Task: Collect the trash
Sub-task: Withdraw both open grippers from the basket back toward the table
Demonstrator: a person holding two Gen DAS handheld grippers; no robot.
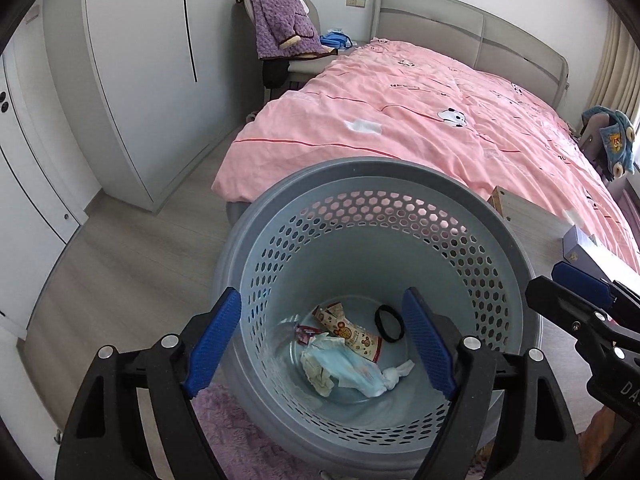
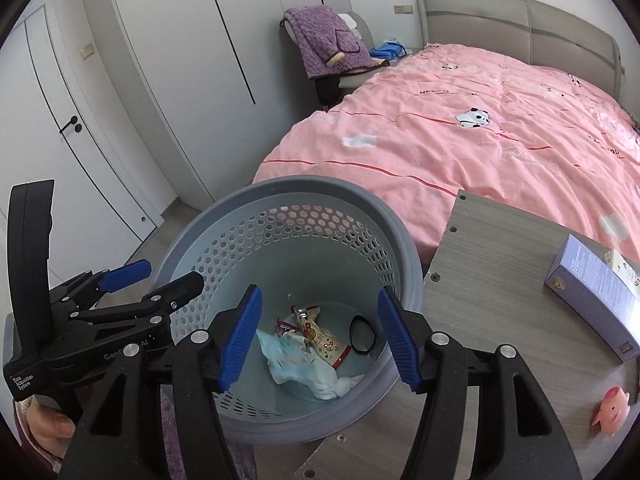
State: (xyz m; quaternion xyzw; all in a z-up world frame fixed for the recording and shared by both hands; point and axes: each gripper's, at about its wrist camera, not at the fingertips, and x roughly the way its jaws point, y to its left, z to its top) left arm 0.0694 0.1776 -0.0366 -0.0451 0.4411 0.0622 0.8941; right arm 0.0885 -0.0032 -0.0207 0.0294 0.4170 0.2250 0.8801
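Left wrist view: bed [image 1: 440,120] with pink cover fills the far right of the room; white wardrobe [image 1: 132,80] stands along the left wall. A chair [image 1: 280,52] draped with a purple blanket [image 1: 276,20] sits beside the headboard.

Bin [image 1: 360,280]: grey, perforated wall, directly below both grippers, just beside the foot of the bed and touching the edge of a wood-grain table [image 2: 500,280]. It stands partly on a purple rug [image 1: 224,432].

Left gripper [image 1: 320,344]: jaws spread wide, nothing between the blue pads, held above the bin mouth. Right gripper [image 2: 320,336]: jaws likewise wide apart and empty, also over the bin mouth. In the right wrist view the left gripper appears at lower left, close beside the bin rim.

Trash on the bin floor: crumpled blue-white tissue [image 1: 344,372], a printed snack wrapper [image 1: 356,332] lying against it, a small red wrapper [image 2: 285,326], a black ring [image 1: 389,322] apart at the right.

On the table: a lilac box [image 2: 592,292] and a small pink pig toy [image 2: 612,410], well apart.
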